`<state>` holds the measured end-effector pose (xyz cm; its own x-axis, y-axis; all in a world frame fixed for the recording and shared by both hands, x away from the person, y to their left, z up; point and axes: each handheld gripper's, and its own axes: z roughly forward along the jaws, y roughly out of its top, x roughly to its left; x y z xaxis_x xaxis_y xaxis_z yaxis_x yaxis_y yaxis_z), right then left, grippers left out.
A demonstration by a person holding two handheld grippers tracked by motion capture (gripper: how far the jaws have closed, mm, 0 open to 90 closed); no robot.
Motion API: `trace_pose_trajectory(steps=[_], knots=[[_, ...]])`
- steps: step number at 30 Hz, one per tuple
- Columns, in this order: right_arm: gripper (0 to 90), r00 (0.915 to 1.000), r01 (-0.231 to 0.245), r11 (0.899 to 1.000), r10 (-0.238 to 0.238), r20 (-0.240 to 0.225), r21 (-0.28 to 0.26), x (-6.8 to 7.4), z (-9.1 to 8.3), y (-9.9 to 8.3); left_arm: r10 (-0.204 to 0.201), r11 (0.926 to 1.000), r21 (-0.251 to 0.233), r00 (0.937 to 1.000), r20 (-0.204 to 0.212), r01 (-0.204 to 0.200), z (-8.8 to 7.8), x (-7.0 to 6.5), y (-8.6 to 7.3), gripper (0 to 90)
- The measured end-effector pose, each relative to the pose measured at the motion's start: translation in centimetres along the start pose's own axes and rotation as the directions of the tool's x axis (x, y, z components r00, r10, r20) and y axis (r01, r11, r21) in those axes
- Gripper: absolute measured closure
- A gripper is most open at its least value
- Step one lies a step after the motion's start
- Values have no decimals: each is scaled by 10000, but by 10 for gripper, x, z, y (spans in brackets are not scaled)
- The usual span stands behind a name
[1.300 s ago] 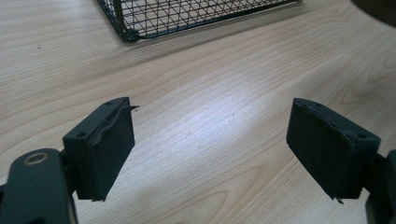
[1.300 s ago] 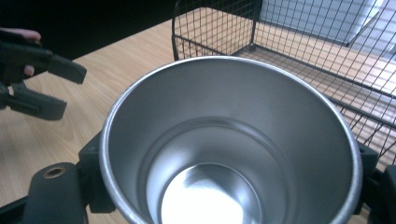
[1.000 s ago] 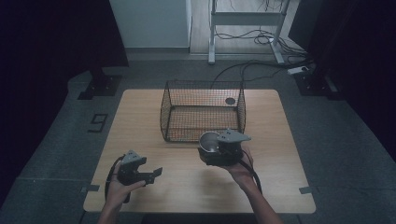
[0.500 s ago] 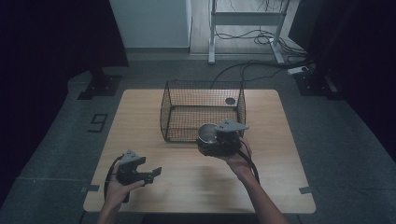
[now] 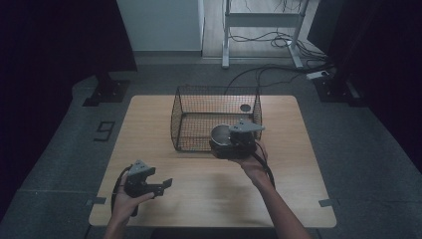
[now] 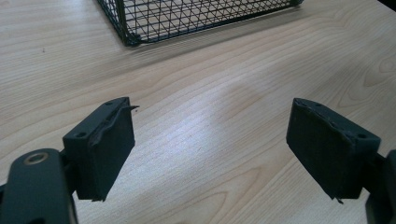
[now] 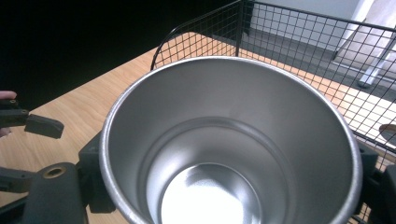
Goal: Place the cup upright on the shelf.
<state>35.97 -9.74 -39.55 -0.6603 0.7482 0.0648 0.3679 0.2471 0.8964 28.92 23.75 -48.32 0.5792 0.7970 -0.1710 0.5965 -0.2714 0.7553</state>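
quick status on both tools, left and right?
Left tool: open, nothing between its jaws, over the bare table.
Right tool: shut on the metal cup, at the wire basket.

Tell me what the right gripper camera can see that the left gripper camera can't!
The right gripper view looks into a shiny metal cup, empty inside, clamped between the right gripper and its black jaws. It also catches the left gripper farther off, and the floor past the basket.

The left gripper view gives the left gripper's own two jaws standing wide apart with nothing between them, over bare wood.

Both take in the wooden table and the black wire basket on it.
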Motion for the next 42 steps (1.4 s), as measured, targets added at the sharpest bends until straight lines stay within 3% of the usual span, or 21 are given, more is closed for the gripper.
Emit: trace_pose_trajectory(steps=[42], knots=[[184,9987,73,9995,-88,511,292,-24,40,39,-105,9999,-104,9999,-78,105,-4,5,-1,156]])
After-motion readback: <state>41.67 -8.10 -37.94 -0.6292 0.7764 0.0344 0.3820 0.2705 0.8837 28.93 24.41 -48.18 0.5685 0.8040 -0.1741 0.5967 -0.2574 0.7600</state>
